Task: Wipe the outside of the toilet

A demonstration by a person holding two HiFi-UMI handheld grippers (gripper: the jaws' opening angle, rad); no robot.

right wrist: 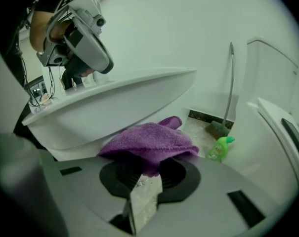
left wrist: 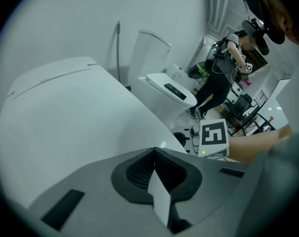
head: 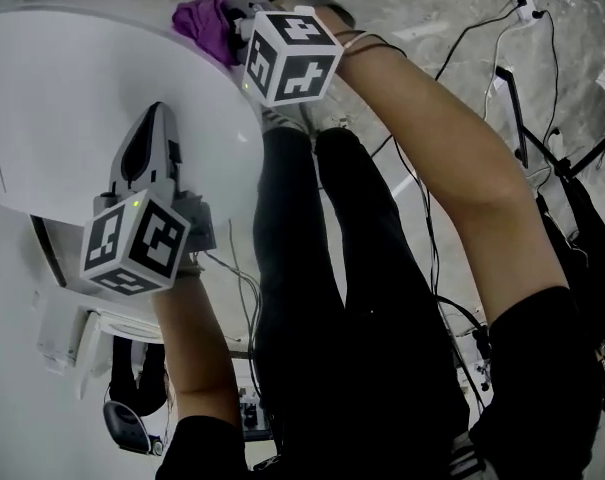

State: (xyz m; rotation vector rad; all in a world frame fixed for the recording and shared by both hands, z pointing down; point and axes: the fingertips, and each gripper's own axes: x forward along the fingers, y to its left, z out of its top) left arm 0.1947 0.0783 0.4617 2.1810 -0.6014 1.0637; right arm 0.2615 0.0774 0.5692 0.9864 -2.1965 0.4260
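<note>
The white toilet (head: 72,98) fills the upper left of the head view, its lid down. My left gripper (head: 154,118) lies on top of the lid (left wrist: 65,112), jaws shut with nothing in them. My right gripper (head: 232,16) is shut on a purple cloth (head: 204,20) at the toilet's far edge. In the right gripper view the cloth (right wrist: 148,141) bunches over the jaws and sits against the bowl's outer side (right wrist: 109,120), just under the lid's rim. The left gripper (right wrist: 82,36) shows above that lid.
A green cleaner bottle (right wrist: 219,149) and a long-handled brush (right wrist: 223,125) stand on the floor by the wall. A second toilet (left wrist: 165,85) stands beside this one, with a person (left wrist: 221,78) beyond it. Cables (head: 482,38) run over the floor; the holder's legs (head: 332,298) stand close by.
</note>
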